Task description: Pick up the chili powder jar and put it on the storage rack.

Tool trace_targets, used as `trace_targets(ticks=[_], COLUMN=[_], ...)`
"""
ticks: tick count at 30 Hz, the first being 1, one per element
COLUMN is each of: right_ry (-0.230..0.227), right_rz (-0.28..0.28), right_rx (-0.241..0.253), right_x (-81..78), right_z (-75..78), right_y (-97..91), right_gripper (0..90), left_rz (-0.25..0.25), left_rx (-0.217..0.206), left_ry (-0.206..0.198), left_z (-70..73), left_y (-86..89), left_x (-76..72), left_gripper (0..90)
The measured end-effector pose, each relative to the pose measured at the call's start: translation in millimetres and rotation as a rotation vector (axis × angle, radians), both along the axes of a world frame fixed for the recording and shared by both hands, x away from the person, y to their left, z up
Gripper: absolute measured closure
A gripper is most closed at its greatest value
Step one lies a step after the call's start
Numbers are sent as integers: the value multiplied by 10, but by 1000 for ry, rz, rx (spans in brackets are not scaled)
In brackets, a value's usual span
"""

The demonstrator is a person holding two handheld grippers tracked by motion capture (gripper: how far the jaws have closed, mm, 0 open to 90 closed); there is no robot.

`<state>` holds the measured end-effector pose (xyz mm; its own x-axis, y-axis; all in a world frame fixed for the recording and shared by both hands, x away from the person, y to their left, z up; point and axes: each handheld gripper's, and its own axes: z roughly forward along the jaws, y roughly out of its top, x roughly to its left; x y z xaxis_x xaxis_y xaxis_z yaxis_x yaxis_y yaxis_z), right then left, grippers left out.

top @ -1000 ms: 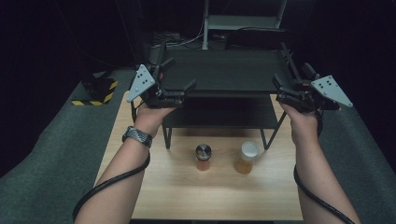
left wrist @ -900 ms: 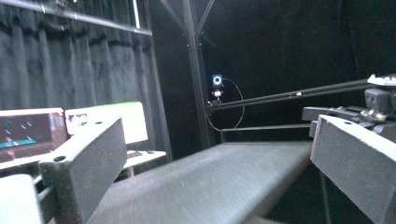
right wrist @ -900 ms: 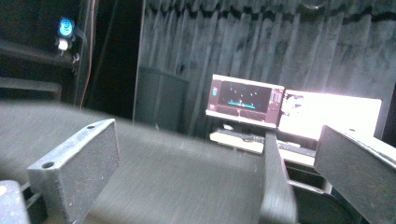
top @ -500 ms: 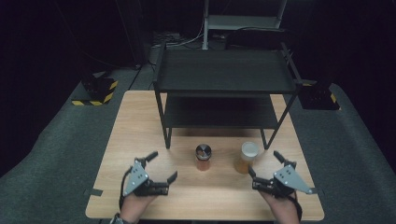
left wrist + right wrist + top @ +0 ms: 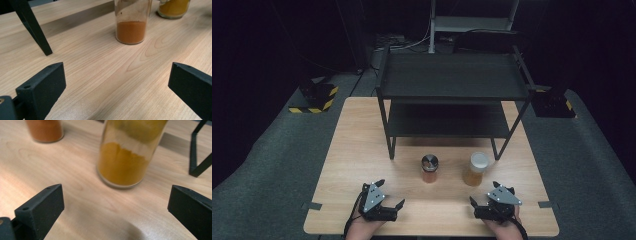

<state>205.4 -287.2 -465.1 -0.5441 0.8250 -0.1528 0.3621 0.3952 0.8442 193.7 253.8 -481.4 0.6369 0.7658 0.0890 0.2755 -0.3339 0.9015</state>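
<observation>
My left gripper (image 5: 390,195): jaws just opening, wide, empty | orange jar (image 5: 131,23) at 1 o'clock | my right gripper (image 5: 484,196): wide, empty | yellow jar (image 5: 126,157) at 12 o'clock

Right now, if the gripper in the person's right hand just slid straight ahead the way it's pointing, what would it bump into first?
Most likely the yellow-powder jar. In the right gripper view it stands nearly dead ahead between the open jaws of the right gripper, with bare table before it. The orange-powder jar sits off to the side.

High view looks down on whole table (image 5: 362,130); both gripper views sit low, close, sharing orange jar (image 5: 130,30).
</observation>
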Motion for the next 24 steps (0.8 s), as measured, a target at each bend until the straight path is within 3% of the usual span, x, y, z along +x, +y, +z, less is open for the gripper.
trace_targets(ticks=[10,17,24], right_ry=[-1,-3,-1], right_rz=[-16,-11,-9], right_rx=[29,31,30], right_x=[-42,-48,-45], right_z=[-14,-18,-15], right_y=[-46,-52,-55], right_gripper=[0,0,1], left_rz=[-1,-9,-11], left_rx=[6,33,31], left_ry=[12,3,0], left_z=[16,25,21], left_y=[3,-33,-27], left_x=[-30,-37,-43], left_gripper=[11,11,10])
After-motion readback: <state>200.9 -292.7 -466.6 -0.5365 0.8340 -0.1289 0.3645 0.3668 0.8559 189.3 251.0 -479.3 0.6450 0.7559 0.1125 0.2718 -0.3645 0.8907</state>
